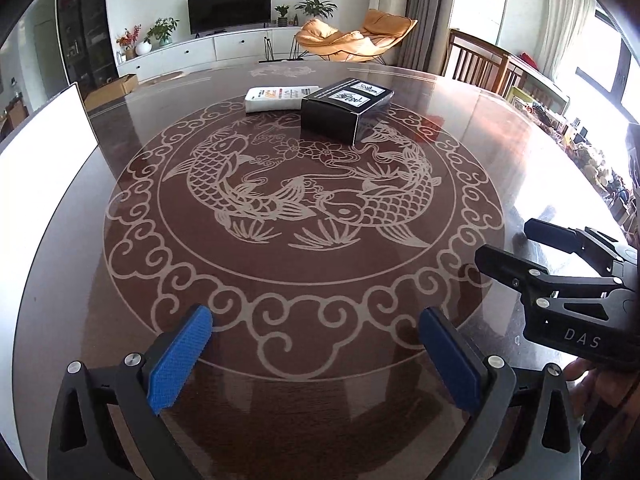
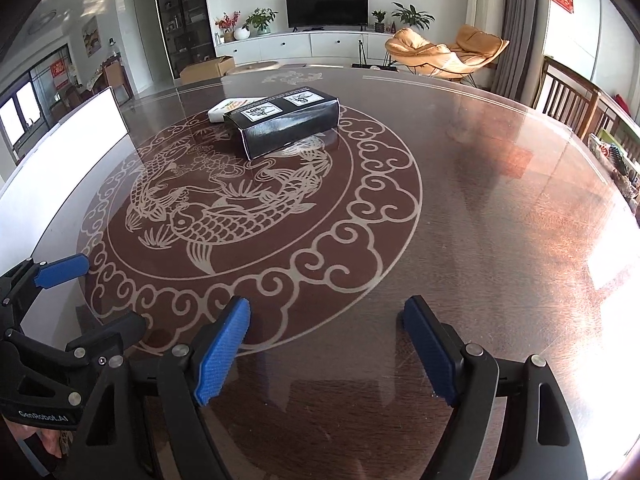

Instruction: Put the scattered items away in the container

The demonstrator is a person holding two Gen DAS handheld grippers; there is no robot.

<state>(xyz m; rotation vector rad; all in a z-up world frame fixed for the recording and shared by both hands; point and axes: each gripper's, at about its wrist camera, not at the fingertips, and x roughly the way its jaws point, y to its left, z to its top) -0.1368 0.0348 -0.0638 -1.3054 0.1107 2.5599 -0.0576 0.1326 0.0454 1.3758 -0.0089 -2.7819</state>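
Observation:
A black carton (image 1: 344, 110) (image 2: 286, 122) lies on the far part of the round koi-patterned table (image 1: 320, 248) (image 2: 480, 208). A white printed pack (image 1: 276, 98) (image 2: 230, 107) lies against its far left side. A white container (image 1: 44, 136) (image 2: 68, 140) stands at the table's left edge; only its bright side shows. My left gripper (image 1: 316, 344) (image 2: 96, 296) hangs open over the near table, nothing between its blue pads. My right gripper (image 2: 326, 340) (image 1: 508, 240) is open beside it on the right, also holding nothing. Both are well short of the carton.
Wooden chairs (image 1: 480, 64) (image 2: 568, 92) stand at the table's far right edge. Beyond the table are an orange lounge chair (image 1: 356, 38), a white TV cabinet and a cardboard box on the floor. A hand (image 1: 600, 380) holds the right gripper's handle.

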